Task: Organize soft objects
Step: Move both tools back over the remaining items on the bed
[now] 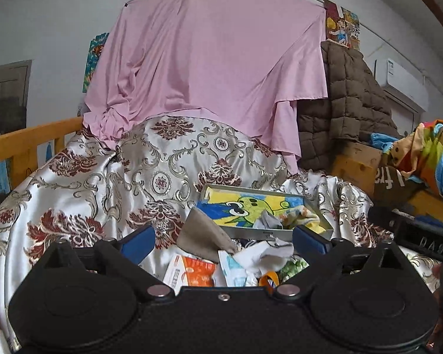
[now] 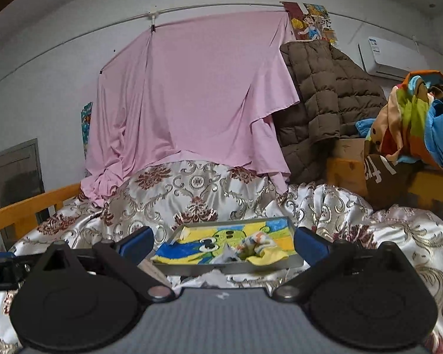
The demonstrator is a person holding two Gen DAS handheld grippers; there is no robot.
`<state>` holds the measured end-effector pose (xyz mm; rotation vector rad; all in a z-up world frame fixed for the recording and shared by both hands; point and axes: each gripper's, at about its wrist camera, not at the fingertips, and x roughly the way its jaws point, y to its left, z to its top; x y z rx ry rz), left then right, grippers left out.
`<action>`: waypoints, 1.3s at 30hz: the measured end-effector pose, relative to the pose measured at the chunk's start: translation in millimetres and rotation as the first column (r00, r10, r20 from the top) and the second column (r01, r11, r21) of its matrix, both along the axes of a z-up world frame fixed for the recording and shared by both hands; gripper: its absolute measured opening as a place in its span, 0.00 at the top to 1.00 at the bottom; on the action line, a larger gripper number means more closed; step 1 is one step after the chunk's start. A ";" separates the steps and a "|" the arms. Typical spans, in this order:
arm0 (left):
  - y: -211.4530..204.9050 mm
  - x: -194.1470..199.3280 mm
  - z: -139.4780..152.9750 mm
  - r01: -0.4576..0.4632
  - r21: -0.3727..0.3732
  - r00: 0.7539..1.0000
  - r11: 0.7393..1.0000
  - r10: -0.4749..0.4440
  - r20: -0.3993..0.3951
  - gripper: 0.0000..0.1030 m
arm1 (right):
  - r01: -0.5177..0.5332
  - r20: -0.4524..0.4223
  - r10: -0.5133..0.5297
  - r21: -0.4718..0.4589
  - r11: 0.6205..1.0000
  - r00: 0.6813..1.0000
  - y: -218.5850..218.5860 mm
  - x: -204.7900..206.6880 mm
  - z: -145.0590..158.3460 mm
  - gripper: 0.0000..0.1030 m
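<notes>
Crosswise, tray [image 2: 236,265] long axis left-right

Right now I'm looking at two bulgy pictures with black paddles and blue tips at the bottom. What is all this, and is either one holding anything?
Each picture comes from a fisheye camera on a hand-held gripper, looking out along its two blue fingers. One shows the left gripper, the other the right gripper. Both stand open and hold nothing. Ahead lies a bed under a shiny patterned cover. On it sits a shallow grey tray lined with a cartoon drawing and holding small crumpled cloths. More loose cloth and packets lie nearer the left gripper. A pink sheet hangs behind.
</notes>
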<state>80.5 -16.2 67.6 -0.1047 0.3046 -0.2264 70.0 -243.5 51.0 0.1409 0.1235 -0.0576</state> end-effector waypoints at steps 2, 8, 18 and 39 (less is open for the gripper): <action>4.4 -4.3 -3.3 0.017 0.001 1.000 1.000 -0.017 -0.015 0.03 | 0.005 -0.012 -0.005 -0.005 1.000 1.000 2.8 -6.5 -6.5 0.00; 12.8 -11.8 -19.1 0.077 0.038 0.995 0.996 -0.075 -0.061 0.03 | 0.027 -0.076 -0.028 -0.018 0.999 0.997 9.4 -26.0 -23.2 0.00; 11.8 -11.6 -57.4 0.204 0.034 0.949 0.978 -0.189 -0.252 0.03 | 0.069 -0.242 -0.067 0.000 0.998 0.968 12.3 -43.1 -46.6 0.00; 13.2 41.9 -96.4 0.181 0.112 0.860 0.977 -0.103 -0.499 0.03 | -0.107 -0.564 0.036 -0.093 0.990 0.825 47.9 -8.8 -90.5 0.00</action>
